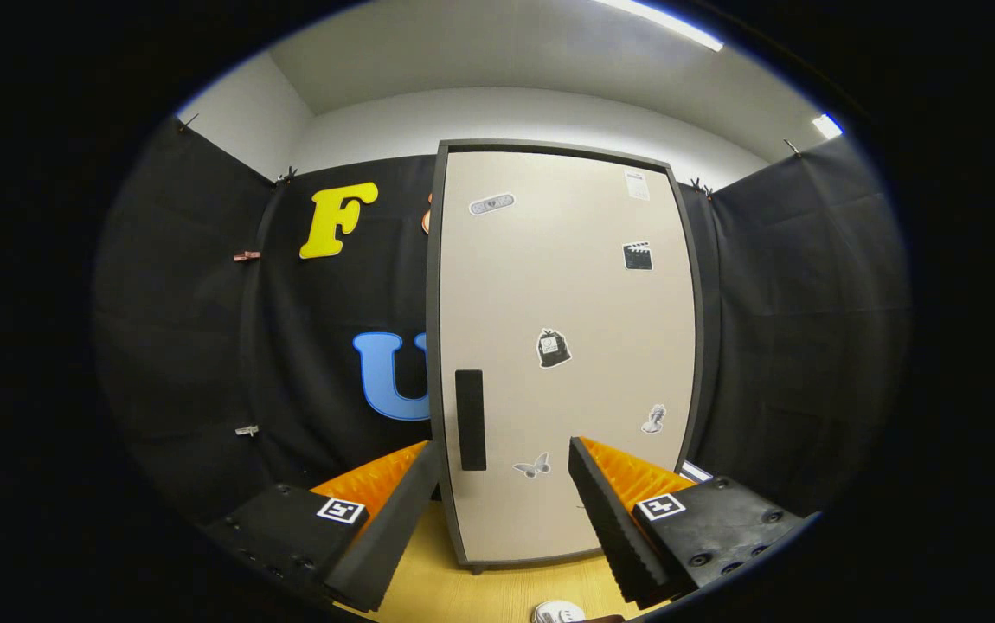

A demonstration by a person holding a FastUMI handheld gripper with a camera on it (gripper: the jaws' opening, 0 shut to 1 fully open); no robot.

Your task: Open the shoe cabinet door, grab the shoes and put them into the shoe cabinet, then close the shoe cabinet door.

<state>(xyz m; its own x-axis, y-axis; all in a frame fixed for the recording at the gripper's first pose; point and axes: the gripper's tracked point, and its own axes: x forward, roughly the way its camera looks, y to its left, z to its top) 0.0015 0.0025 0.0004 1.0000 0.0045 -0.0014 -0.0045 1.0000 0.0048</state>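
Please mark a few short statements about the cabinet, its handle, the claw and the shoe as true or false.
1. The cabinet door is shut. True.
2. The claw is clamped on the handle. False: its fingers are spread, holding nothing.
3. The handle sits near the door's left edge. True.
4. A white shoe lies inside the cabinet. False: it lies on the wooden floor in front of the door.
5. Stickers dot the door. True.

Black cloth (774, 329) hangs as the booth's wall, pinned up by small clips (247, 256) along its seams. Above it rise a pale wall (515, 112) and a ceiling with lit strip lights (670, 24). Below lies a light wooden floor (480, 593).
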